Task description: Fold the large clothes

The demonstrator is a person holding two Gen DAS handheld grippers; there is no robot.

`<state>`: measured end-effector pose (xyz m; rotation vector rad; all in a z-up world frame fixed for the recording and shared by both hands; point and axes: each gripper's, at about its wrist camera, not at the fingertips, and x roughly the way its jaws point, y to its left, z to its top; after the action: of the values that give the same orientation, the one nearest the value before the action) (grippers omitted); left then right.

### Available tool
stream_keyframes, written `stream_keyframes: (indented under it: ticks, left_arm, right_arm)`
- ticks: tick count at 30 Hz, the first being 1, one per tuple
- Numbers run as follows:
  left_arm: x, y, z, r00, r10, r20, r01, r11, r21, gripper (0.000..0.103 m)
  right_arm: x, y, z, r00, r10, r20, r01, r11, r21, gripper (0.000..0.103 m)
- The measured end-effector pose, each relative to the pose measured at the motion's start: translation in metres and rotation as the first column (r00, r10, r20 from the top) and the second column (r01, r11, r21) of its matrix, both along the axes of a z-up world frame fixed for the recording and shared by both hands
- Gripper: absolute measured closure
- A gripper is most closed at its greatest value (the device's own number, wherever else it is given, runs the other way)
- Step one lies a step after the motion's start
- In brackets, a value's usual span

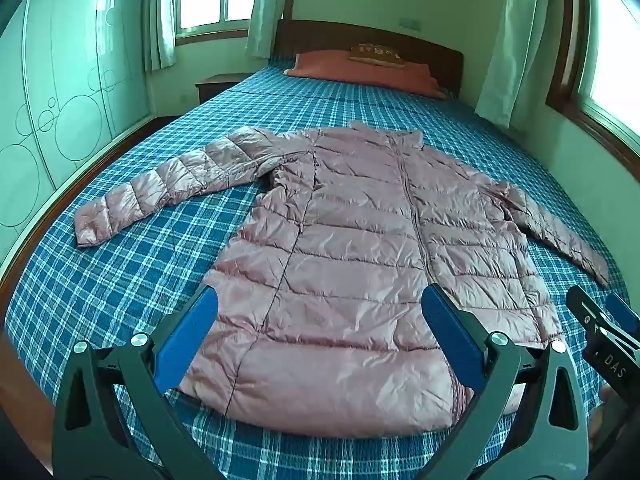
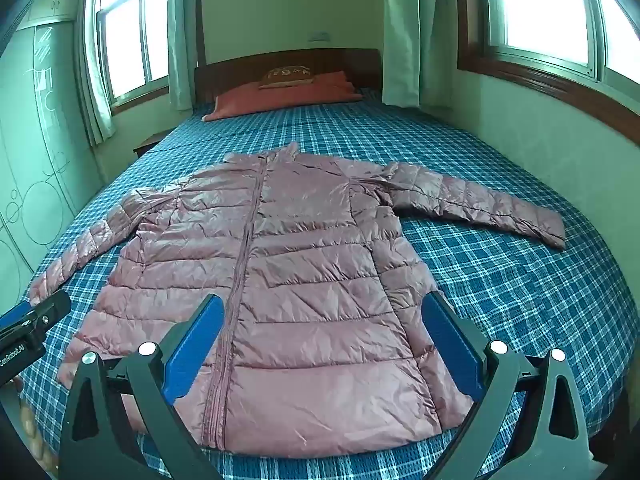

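1. the jacket is laid flat, front up and zipped, on the bed; collar toward the pillow, hem at the near edge of the bed. both sleeves are spread out to the sides of the jacket body.
2. left gripper: jaws spread wide, nothing between the pads, held above the hem on the left half of the jacket. no contact is seen.
3. right gripper: jaws spread wide too, empty, held above the hem on the right half of the jacket, zip just left of its span.
4. handling, judged: quilted and puffy, so likely light, soft and floppy; no stiffness is to be expected, it will sag wherever unsupported. the shell looks shiny, so probably slippery on the pads; trapped air may make folds spring back.
5. grasp points, judged: a pinch through both layers at a seam or edge is preferred to a flat panel. cuffs for folding the sleeves across the jacket body; hem corners or shoulders for the body fold. the zip line is best avoided as a grip.
6. count: one jacket, two sleeves, two grippers, one bed, one pillow with one small cushion on top of it beyond the collar. two windows with curtains are seen past the pillow end and to the right side of the bed.
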<state>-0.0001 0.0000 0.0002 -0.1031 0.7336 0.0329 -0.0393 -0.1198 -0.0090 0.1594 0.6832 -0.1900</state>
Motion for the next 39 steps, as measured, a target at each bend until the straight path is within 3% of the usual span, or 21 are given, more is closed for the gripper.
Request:
stream_keyframes:
  ticks: [9, 10, 39]
  left_arm:
    - [-0.013, -0.006, 0.002, 1.000, 0.006, 0.016, -0.006, 1.000, 0.013, 0.002]
    - [-0.008, 0.001, 0.002, 1.000, 0.003, -0.003, -0.003, 1.000, 0.005, 0.002]
    - [-0.012, 0.001, 0.008, 1.000, 0.008, -0.002, -0.008, 1.000, 0.023, 0.002]
  right_arm:
    - [-0.009, 0.000, 0.005, 0.999, 0.000, 0.034, -0.001, 1.000, 0.012, 0.005]
    - [-0.005, 0.003, 0.001, 1.000, 0.011, 0.005, -0.012, 1.000, 0.013, 0.005]
    - [-0.008, 0.009, -0.001, 1.000, 0.030, 0.006, -0.030, 0.999, 0.023, 0.005]
